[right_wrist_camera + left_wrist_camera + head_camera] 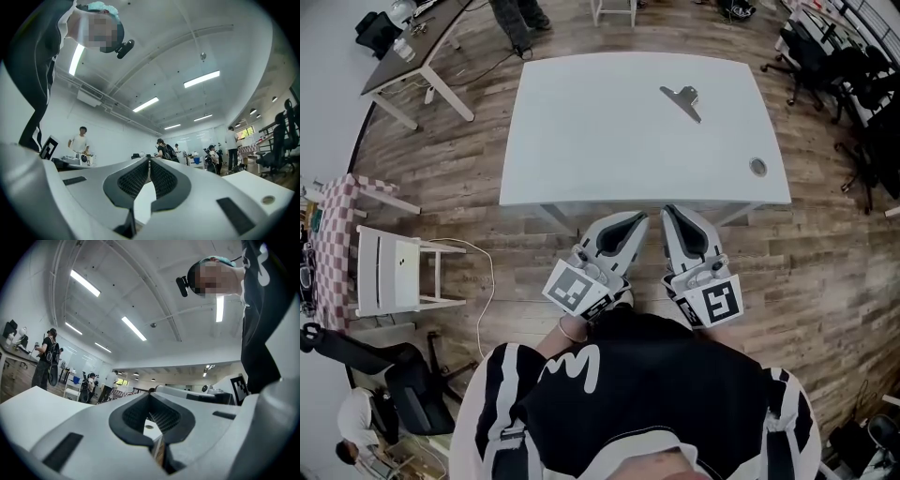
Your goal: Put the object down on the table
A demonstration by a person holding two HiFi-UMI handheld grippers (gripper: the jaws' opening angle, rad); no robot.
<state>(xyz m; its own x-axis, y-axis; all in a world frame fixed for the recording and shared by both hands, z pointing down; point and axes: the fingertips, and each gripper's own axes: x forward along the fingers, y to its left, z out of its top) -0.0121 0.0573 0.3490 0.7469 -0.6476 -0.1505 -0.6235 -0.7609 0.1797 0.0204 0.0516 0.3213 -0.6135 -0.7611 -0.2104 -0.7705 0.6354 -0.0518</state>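
Observation:
A grey metal clip (682,98) lies on the white table (581,141), toward its far right, apart from both grippers. My left gripper (635,221) and right gripper (671,214) hang side by side just short of the table's near edge, close to my body. Both point toward the table. In the left gripper view the left gripper (149,397) has its dark ribbed pads together at the tip, with nothing between them. The right gripper (149,161) in its own view is likewise shut and empty. The clip shows in neither gripper view.
A round cable hole (757,167) sits near the table's right front corner. A white chair (394,272) and a loose cable (483,281) are on the wooden floor to the left. Office chairs (825,66) stand at the right. People stand in the room's background.

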